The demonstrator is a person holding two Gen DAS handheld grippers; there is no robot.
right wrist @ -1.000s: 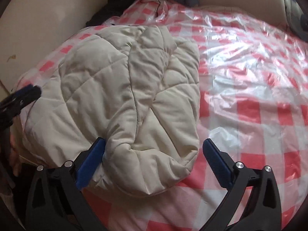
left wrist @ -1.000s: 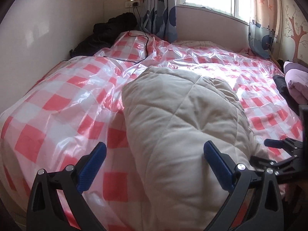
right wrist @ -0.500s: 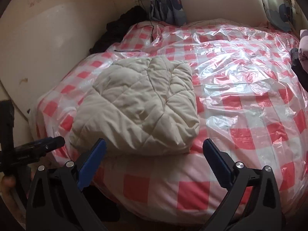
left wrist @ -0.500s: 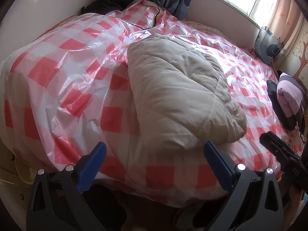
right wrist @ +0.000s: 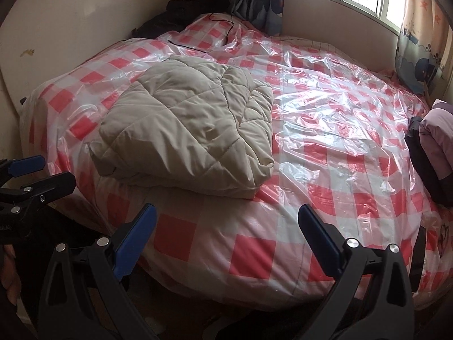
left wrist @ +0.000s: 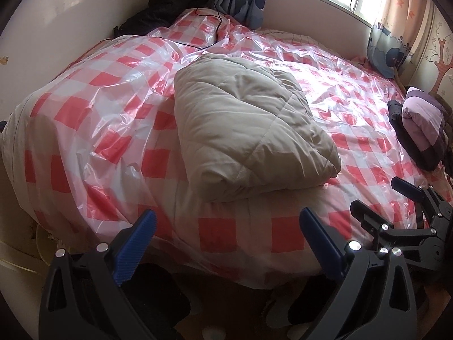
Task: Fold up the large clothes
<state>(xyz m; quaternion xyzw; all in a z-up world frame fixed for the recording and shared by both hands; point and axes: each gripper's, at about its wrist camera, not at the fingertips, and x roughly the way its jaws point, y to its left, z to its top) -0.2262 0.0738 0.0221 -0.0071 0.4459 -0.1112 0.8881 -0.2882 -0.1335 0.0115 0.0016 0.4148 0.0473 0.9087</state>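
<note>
While the beige quilted garment lies folded into a thick bundle on the near part of the bed, both sets of tongs hang off the bed's near edge, clear of it. The left tongs are spread wide, blue pads well apart, nothing between them; the right tongs match, wide open and empty. That spacing suggests the fold is judged finished, since neither tool touches cloth. The bundle sits left of centre on the red-checked plastic sheet, probably placed there to stay within easy reach from the near side and to leave the shiny right half free. A pile of purple and dark clothes waits at the far right edge, likely next in line or already done; which, the views do not say. Dark items crowd the far left corner by the curtain.
</note>
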